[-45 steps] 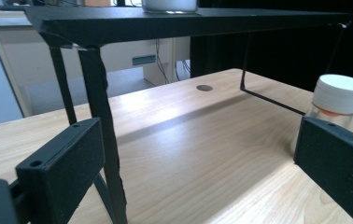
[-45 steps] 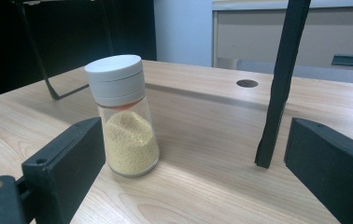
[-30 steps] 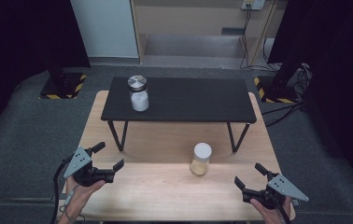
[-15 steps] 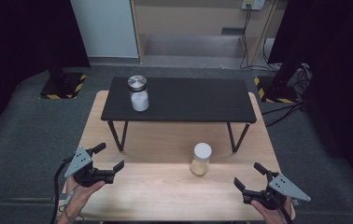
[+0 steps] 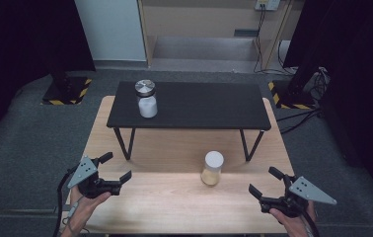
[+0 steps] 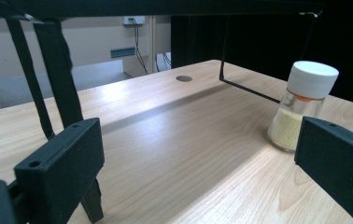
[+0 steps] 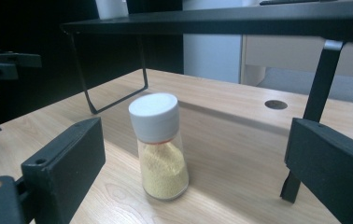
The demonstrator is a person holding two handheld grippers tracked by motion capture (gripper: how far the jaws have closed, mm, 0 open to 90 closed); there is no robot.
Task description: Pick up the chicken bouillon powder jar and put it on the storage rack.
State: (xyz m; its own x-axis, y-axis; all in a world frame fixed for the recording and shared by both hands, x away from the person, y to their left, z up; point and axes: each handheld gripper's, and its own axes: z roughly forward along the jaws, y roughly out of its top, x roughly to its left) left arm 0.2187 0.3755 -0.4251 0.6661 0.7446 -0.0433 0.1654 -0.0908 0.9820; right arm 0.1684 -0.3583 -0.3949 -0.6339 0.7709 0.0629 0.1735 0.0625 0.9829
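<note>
A small glass jar (image 5: 212, 168) with a white cap and yellow powder stands upright on the wooden table (image 5: 174, 202), right of centre. It appears in the left gripper view (image 6: 304, 112) at the right and in the right gripper view (image 7: 159, 145) between the jaws but farther off. My left gripper (image 5: 116, 169) is held open near the table's front left. My right gripper (image 5: 266, 183) is open at the front right, a short way from the jar. A second jar (image 5: 146, 98) with a silver lid and white contents stands on the black shelf (image 5: 204, 104).
The black shelf stands on thin metal legs (image 5: 124, 142) over the back half of the table. A round cable hole (image 7: 275, 104) is in the tabletop beneath it. Dark curtains and grey floor surround the table. The other gripper (image 7: 6, 63) shows far left in the right gripper view.
</note>
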